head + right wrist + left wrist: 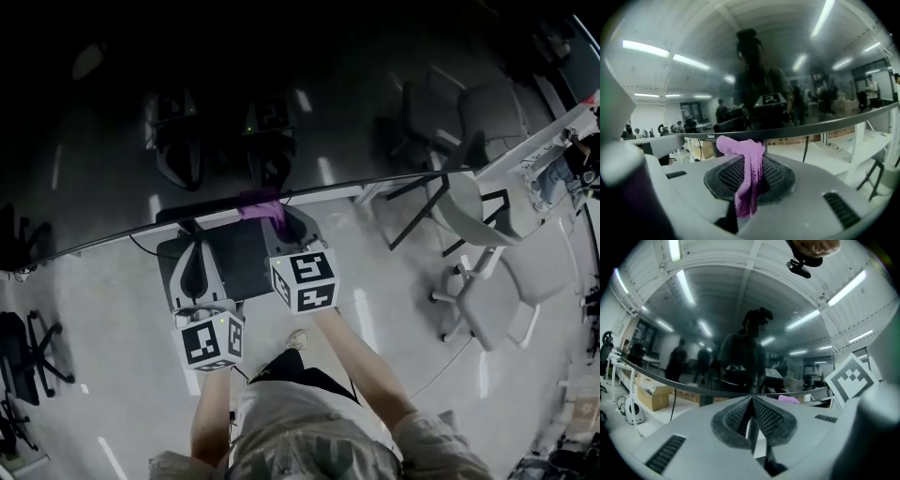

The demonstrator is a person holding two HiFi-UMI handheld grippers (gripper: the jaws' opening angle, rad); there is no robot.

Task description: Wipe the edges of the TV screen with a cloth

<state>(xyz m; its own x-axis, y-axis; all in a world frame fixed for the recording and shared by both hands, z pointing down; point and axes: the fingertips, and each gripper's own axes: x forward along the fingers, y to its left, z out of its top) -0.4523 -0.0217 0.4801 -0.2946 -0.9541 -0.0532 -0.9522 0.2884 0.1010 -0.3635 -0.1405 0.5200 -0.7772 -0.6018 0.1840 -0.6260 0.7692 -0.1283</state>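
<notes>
The TV screen (pixel 281 84) fills the upper half of the head view, dark and glossy, throwing back the ceiling lights and the person holding the tools; its lower edge (pixel 394 181) runs as a thin curved line across the middle of the frame. The right gripper (pixel 752 164) is clamped on a purple cloth (pixel 749 178); the cloth hangs down between the ribbed pads (pixel 776 176), and its bunched upper end lies right against that lower edge, just left of the frame's centre in the right gripper view. The left gripper (pixel 751 401) sits just beside it, to the left in the head view; its jaws are pressed together with nothing between them, and its tip points at the same lower edge, close to it, though I cannot tell whether it touches. A scrap of the purple shows at centre right in the left gripper view; the marker cube (pixel 305 278) of the right gripper stands near the middle of the head view; a grey chair (pixel 469 211) stands on the pale floor (pixel 112 309) at the right.
</notes>
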